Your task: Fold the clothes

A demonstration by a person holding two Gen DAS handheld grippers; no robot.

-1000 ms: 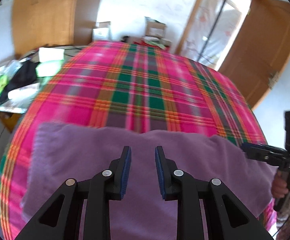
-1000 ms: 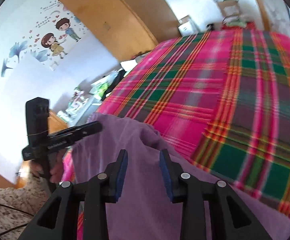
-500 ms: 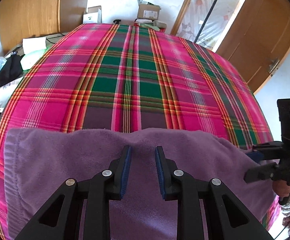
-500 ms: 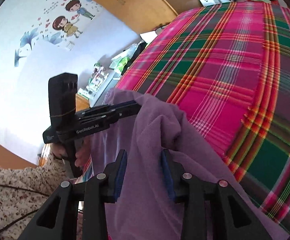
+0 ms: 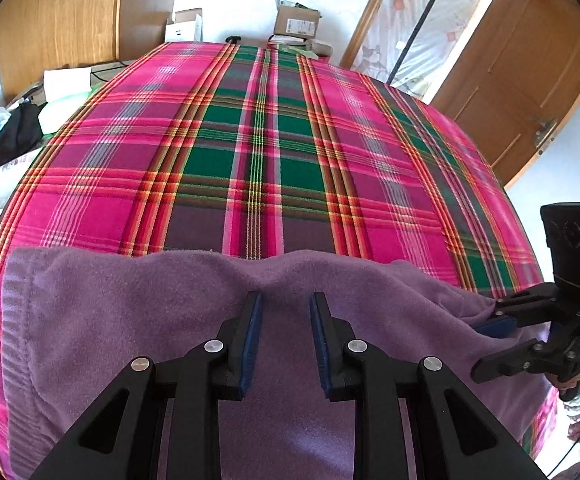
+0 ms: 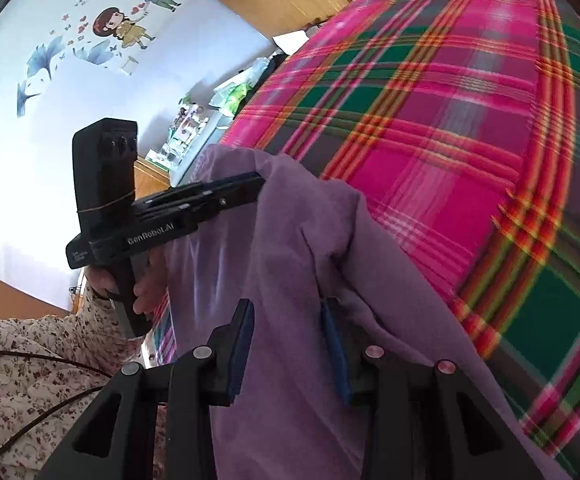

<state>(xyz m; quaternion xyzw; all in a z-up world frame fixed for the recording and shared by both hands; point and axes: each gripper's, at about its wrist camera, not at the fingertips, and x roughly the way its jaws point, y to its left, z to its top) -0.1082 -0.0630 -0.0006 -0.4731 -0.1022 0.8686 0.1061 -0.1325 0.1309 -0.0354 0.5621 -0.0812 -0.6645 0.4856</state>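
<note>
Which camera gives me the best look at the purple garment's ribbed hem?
The left wrist view. There the purple garment lies spread on the plaid bedspread, and its ribbed hem runs in full down the left side. In the right wrist view the garment is bunched into folds, and only a short bit of edge shows at the far end.

The garment [image 5: 138, 320] across the lower part of the frame was a soft, plain purple, with a ribbed band of paler lilac down its left edge. Under it the bedspread [image 5: 274, 160] was a loud plaid: hot pink squares, dark green and plum blocks, crossed by thin red, orange and yellow lines. Both claws, the left claw [image 5: 284, 340] and the right claw [image 6: 288, 344], were matt black with dark blue pads [image 5: 252, 344]. The sleeve [image 6: 22, 380] at lower left was cream with small brown flowers. The wardrobe [image 5: 70, 16] at upper left was honey-brown wood.
</note>
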